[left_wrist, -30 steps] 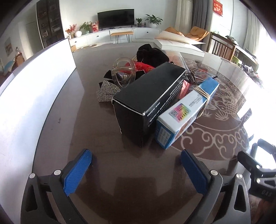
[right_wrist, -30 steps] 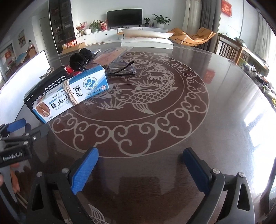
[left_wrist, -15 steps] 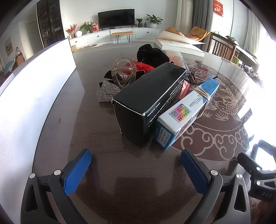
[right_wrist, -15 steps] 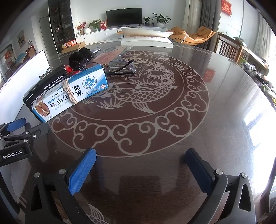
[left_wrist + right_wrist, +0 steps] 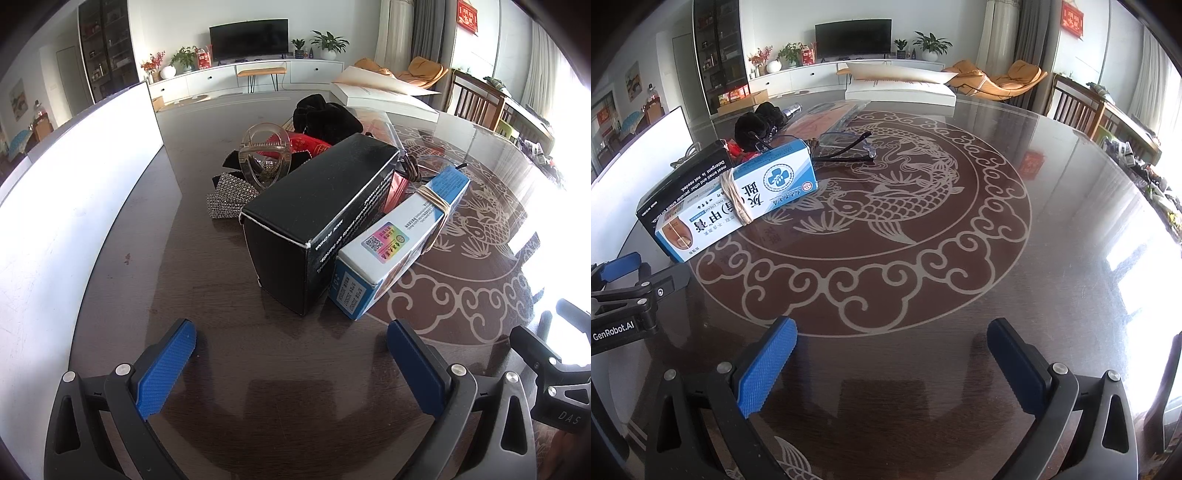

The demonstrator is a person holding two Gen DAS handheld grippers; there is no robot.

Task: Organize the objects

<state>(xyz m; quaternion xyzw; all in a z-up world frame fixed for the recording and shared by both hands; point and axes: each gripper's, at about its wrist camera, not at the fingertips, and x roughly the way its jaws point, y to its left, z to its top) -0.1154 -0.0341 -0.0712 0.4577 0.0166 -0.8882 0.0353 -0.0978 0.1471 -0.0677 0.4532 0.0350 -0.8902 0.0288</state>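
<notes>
A black box [image 5: 317, 218] lies on the dark table, with a blue and white box [image 5: 399, 240] bound by a rubber band leaning against its right side. Behind them sit a clear hair claw [image 5: 264, 155], a rhinestone bow [image 5: 231, 197], a red packet [image 5: 308, 142] and a black fluffy item [image 5: 325, 118]. My left gripper [image 5: 291, 365] is open just short of the black box, nothing between its fingers. My right gripper [image 5: 892, 365] is open over bare table, with the two boxes [image 5: 738, 195] at far left and glasses [image 5: 849, 149] behind them.
A white board [image 5: 74, 206] stands along the table's left side. A flat white box [image 5: 384, 98] lies at the far table edge. The table [image 5: 1052, 229] carries a fish and cloud pattern. The other gripper shows at each view's edge.
Both grippers have barely shifted; the right one eased slightly back. The objects have not moved.
</notes>
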